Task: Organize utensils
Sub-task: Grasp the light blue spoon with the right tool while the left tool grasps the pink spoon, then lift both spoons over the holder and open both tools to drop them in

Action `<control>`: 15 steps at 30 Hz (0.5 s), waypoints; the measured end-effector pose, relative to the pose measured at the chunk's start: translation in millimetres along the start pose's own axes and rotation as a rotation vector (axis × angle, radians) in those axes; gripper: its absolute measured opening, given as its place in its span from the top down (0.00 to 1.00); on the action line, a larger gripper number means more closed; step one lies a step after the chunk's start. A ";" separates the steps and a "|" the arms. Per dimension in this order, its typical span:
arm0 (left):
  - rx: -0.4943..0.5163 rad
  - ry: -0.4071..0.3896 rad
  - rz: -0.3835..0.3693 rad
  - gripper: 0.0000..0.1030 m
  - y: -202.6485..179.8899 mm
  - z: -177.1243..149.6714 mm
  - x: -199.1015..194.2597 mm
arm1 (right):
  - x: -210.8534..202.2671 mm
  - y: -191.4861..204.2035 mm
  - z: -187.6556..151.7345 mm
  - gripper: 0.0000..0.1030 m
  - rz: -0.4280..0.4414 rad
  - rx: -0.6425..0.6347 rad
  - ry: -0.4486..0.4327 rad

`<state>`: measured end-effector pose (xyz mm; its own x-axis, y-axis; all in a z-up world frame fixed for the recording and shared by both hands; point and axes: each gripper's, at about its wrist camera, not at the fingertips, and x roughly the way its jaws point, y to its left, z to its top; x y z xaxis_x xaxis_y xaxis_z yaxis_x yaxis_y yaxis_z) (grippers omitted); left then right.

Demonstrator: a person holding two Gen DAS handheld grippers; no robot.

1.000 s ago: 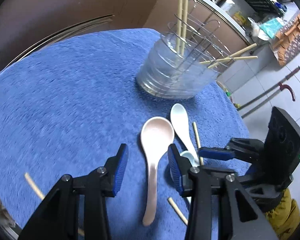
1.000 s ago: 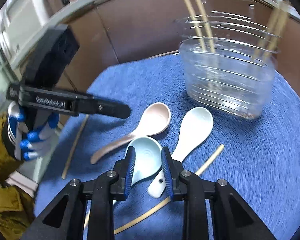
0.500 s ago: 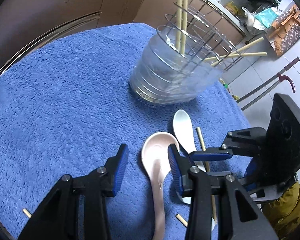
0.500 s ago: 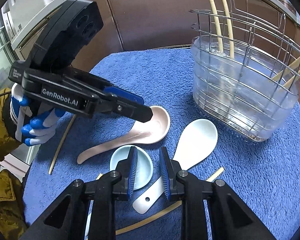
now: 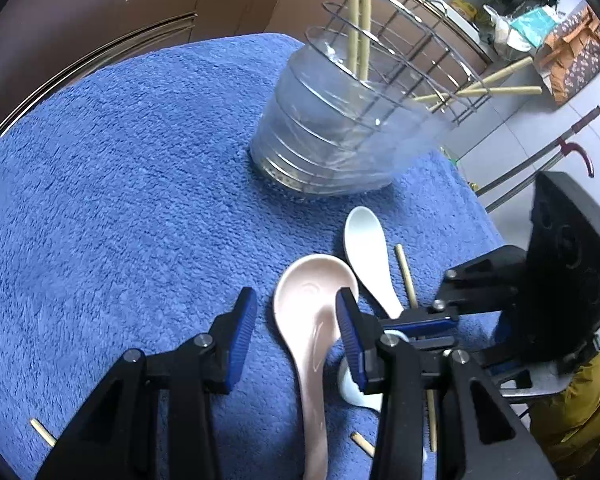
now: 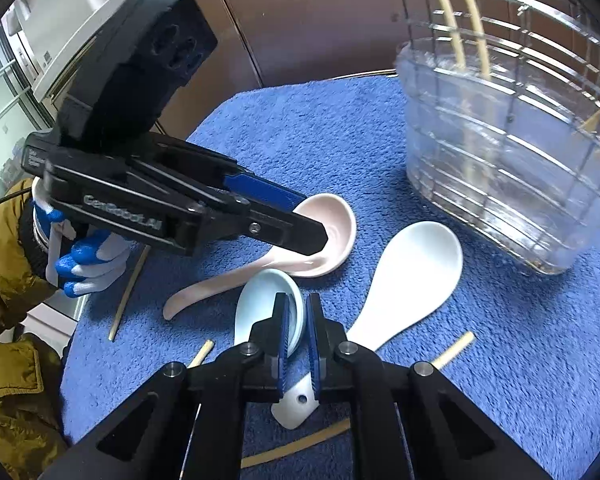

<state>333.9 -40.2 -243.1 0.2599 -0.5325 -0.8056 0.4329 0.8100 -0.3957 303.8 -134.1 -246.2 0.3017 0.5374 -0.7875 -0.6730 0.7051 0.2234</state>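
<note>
My left gripper [image 5: 296,316], jaws apart, straddles the bowl of the pink spoon [image 5: 310,320] on the blue-towelled counter [image 5: 120,200], while my right gripper [image 6: 296,330] is clamped on the rim of the pale blue spoon [image 6: 260,308] just beside it. A white spoon [image 6: 412,276] lies alongside, its bowl toward the wire utensil basket [image 6: 512,168] near the counter's far edge, where chopsticks [image 6: 456,20] stand. Loose chopsticks [image 6: 452,354] lie near the spoons.
</note>
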 end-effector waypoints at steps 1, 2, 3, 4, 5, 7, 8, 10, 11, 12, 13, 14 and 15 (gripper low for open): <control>0.007 0.003 0.006 0.62 -1.6 2.2 1.6 | -2.6 1.2 -1.0 0.92 -0.009 -0.001 -0.006; 0.013 0.007 0.014 0.63 -2.8 5.0 3.5 | -6.7 2.0 -2.4 0.92 -0.016 -0.001 -0.015; 0.018 0.009 0.019 0.63 -3.7 7.4 5.2 | -10.9 2.0 -3.9 0.92 -0.020 0.001 -0.024; 0.022 0.010 0.023 0.63 -4.0 9.5 6.9 | -15.4 3.2 -5.9 0.92 -0.024 0.006 -0.036; 0.025 0.014 0.030 0.68 -4.4 11.6 9.7 | -20.5 3.8 -8.6 0.92 -0.029 0.009 -0.044; 0.046 0.005 0.087 0.81 -7.1 13.6 13.2 | -28.2 7.1 -13.5 0.92 -0.048 0.012 -0.056; 0.056 -0.001 0.106 0.88 -9.0 13.2 13.6 | -32.0 8.9 -16.6 0.92 -0.061 0.017 -0.061; 0.066 -0.025 0.110 0.93 -12.3 11.2 11.1 | -38.3 13.1 -21.5 0.92 -0.086 0.022 -0.069; 0.073 -0.040 0.114 0.95 -15.1 9.0 8.2 | -42.6 15.4 -24.0 0.92 -0.100 0.025 -0.076; 0.084 -0.060 0.126 0.96 -18.8 6.3 4.8 | -46.6 17.1 -26.1 0.93 -0.110 0.030 -0.083; 0.093 -0.073 0.138 0.96 -19.9 3.2 1.5 | -51.8 19.6 -28.0 0.93 -0.123 0.035 -0.095; 0.104 -0.089 0.154 0.96 -23.6 0.8 -1.9 | -56.7 21.5 -29.2 0.93 -0.132 0.038 -0.106; 0.110 -0.102 0.163 0.96 -26.7 -0.9 -4.9 | -61.9 24.1 -29.6 0.93 -0.144 0.040 -0.119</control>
<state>320.3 -59.0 -229.1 0.4180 -0.4231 -0.8039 0.4681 0.8587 -0.2086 249.0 -164.1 -209.1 0.4724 0.4789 -0.7399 -0.5904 0.7953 0.1378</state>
